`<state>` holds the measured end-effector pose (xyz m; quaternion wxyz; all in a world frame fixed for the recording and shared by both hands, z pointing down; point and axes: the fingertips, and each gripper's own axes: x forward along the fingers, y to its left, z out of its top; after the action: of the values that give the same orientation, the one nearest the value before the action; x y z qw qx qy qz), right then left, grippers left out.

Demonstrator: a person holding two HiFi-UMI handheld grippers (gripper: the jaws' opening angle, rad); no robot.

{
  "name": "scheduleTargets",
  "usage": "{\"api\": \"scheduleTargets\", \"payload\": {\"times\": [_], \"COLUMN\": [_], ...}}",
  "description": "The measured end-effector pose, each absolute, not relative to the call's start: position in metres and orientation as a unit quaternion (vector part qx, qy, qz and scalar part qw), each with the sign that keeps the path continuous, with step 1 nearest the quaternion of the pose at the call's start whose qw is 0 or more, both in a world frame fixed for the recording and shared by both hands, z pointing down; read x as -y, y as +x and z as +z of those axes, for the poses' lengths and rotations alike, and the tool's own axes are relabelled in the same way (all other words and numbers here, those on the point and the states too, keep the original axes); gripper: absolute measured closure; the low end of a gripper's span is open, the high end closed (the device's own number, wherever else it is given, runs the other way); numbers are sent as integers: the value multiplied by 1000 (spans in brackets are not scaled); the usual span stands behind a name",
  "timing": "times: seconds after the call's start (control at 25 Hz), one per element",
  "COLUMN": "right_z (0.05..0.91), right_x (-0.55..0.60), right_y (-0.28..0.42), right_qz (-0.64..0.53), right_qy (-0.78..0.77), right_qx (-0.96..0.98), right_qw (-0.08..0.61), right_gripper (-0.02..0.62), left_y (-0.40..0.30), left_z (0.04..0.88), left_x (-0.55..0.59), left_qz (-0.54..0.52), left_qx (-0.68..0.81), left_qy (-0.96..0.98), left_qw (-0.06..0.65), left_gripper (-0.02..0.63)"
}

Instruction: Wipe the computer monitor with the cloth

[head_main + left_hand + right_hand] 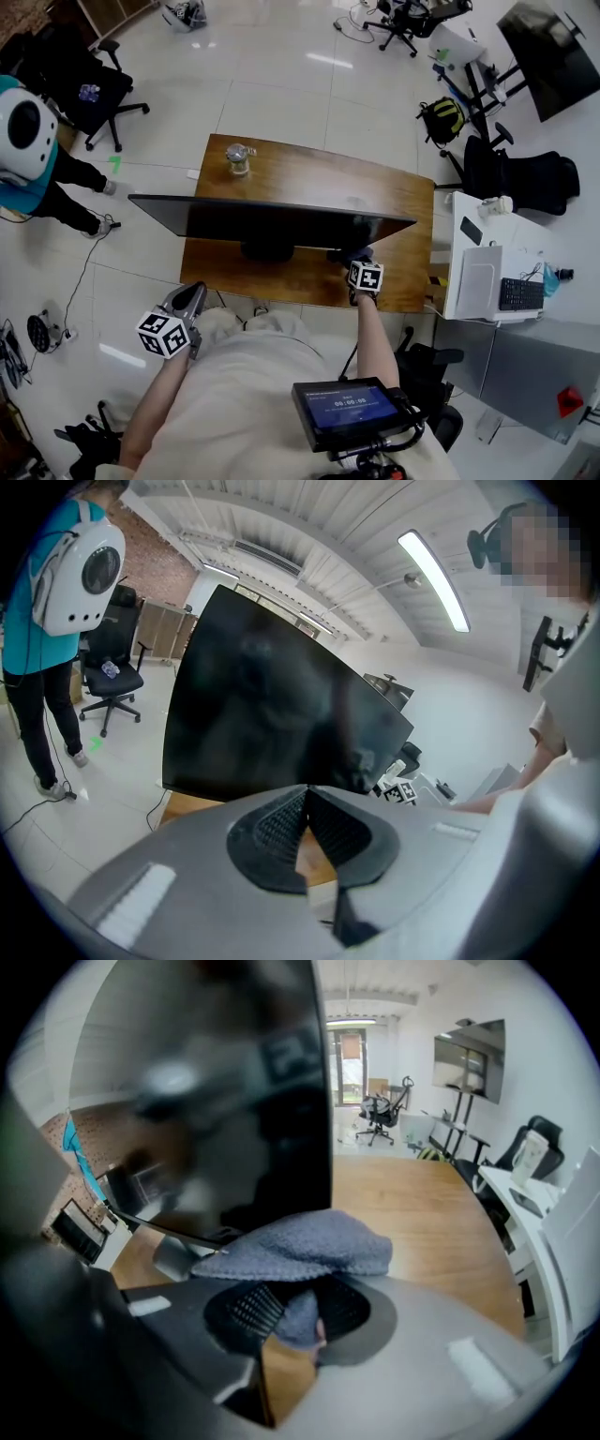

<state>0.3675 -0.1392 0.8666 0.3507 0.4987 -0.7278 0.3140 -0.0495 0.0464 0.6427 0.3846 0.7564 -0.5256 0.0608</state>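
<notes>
The black monitor stands on a wooden desk, screen dark. My right gripper is at the screen's lower right corner, shut on a grey-blue cloth that bunches out over its jaws against the monitor. In the head view the cloth shows as a dark lump under the screen edge. My left gripper hangs off the desk's front left, away from the screen. Its ribbed pads meet with nothing between them, and it faces the monitor.
A small jar stands at the desk's far left. A person with a white backpack stands on the floor to the left, near an office chair. A white side table with a keyboard adjoins the desk's right end.
</notes>
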Motion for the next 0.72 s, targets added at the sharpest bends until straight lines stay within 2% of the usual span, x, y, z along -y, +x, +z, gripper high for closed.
{"api": "scheduleTargets", "payload": {"times": [0.72], "right_z": [869], "right_x": [120], "right_y": [251], "right_qz": [319], "right_qy": [467], "right_qx": [735], "right_qw": [373], "right_gripper": [509], "left_y": [-134], "left_z": [634], "left_x": [-49], "left_qz": [53], "left_qx": [530], "left_qy": [754], "left_qw": [384], "left_gripper": [604]}}
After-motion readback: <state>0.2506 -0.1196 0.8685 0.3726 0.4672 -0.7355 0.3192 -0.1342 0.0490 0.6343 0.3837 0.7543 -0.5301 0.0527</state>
